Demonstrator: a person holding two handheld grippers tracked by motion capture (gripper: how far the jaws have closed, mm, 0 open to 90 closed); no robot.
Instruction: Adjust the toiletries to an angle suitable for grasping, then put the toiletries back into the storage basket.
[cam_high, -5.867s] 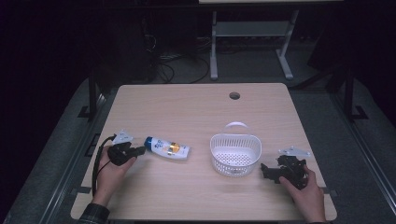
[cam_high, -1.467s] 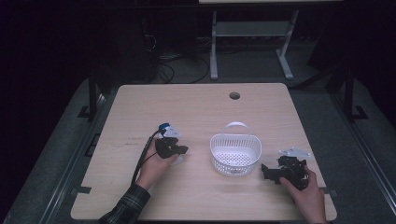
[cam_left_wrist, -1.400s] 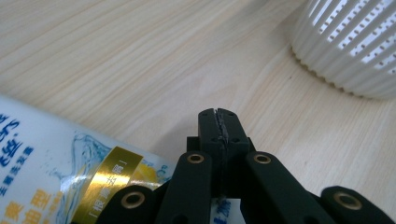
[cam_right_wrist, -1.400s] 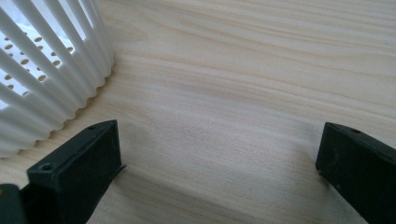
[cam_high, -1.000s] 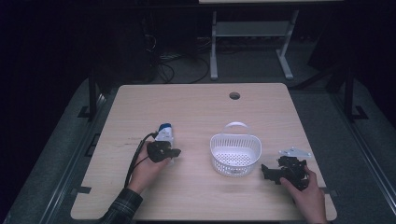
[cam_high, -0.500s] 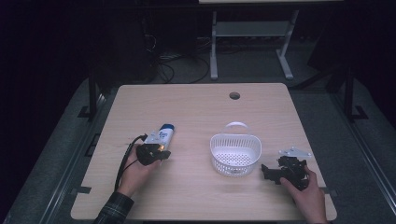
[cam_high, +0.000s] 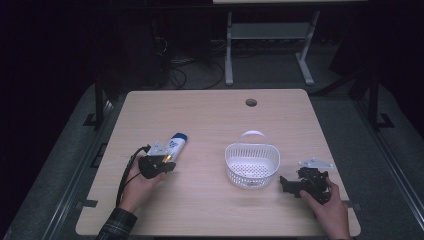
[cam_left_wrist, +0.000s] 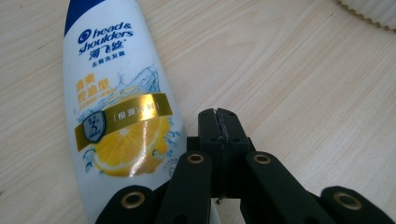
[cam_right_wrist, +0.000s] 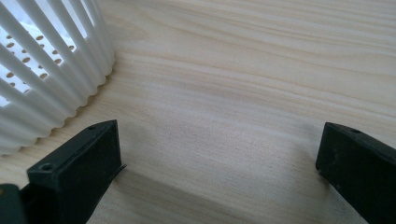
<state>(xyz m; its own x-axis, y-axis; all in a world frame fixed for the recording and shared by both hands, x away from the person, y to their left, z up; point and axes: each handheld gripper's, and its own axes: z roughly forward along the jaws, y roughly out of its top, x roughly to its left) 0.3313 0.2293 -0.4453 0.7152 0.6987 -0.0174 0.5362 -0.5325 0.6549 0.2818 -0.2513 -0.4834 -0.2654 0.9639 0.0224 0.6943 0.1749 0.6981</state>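
The shampoo bottle (cam_left_wrist: 119, 126) lies flat on the bench (cam_high: 210, 120), label up, in the left half, well clear of both side edges and nearer the front edge than the back. In the high view its blue cap end (cam_high: 179, 136) points toward the back edge. The left gripper (cam_left_wrist: 219, 122) has its jaws clenched on nothing, pressed together just beside the bottle's lower body, perhaps touching its flank.

I judge the bottle to be a stiff, smooth plastic shell, glossy enough to slip under a shallow pinch, not fragile, and of moderate weight if it is full, which cannot be told from here. The flattened body would take hold best across its narrow sides near the middle, where the gold band runs. From above, lying flat, it offers mostly its broad face, so the jaws would need to open wide and come in low.

The right gripper (cam_right_wrist: 219, 154) rests near the front right corner, jaws released and wide apart over bare wood, just beside the white basket (cam_high: 251, 166).

The bottle's base is cut off behind the left jaws, and its cap runs out of the top of the left gripper view. The basket's inside is hard to make out.
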